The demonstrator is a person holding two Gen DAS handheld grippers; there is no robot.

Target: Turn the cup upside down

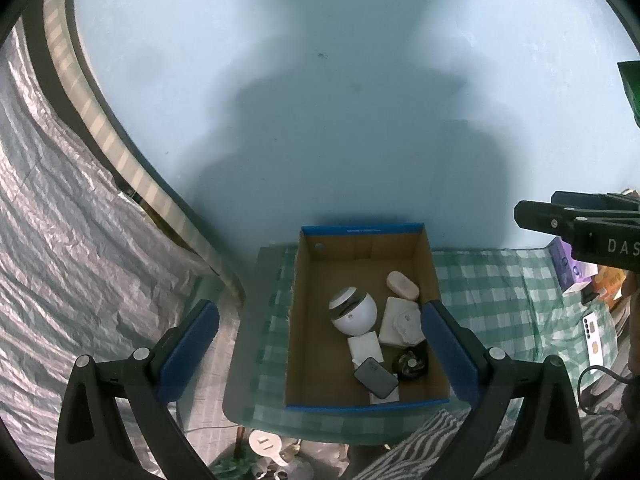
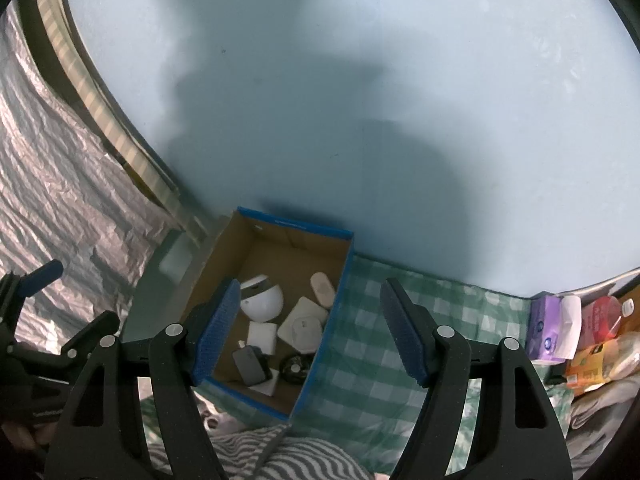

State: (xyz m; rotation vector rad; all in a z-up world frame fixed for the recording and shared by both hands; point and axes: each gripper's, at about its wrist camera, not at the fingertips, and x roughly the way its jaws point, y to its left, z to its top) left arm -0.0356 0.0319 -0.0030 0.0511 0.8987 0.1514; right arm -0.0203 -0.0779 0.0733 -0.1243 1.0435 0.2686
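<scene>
Centrally in both views: one open cardboard box (image 1: 362,230) with blue edging, set on a green-and-white checked cloth (image 1: 500,288) against a pale blue wall (image 1: 320,80).

Contents of box, counted, six items:
- one white rounded body with a grey band (image 1: 352,312), upper left of the box floor, leaning;
- one pale oval case (image 1: 402,284), upper right;
- one white square pad (image 1: 400,320), just below the oval case;
- one smaller white square (image 1: 366,348), below the rounded body;
- one dark flat rectangle (image 1: 376,378), near the front wall;
- one black round item (image 1: 410,364), just beside the rectangle.

Cup: not identifiable with certainty in either view. Position, pointing direction and long axis therefore not determinable.

Tongs, counted, two:
- left gripper (image 1: 319,306): released, blue pads wide apart, nothing between them, raised above the box;
- right gripper (image 2: 310,285): released likewise, pads wide apart and bare, above the right wall of the box.

At far right of the right wrist view: one purple tissue pack (image 2: 546,328) beside other packages, too distorted to count.
</scene>
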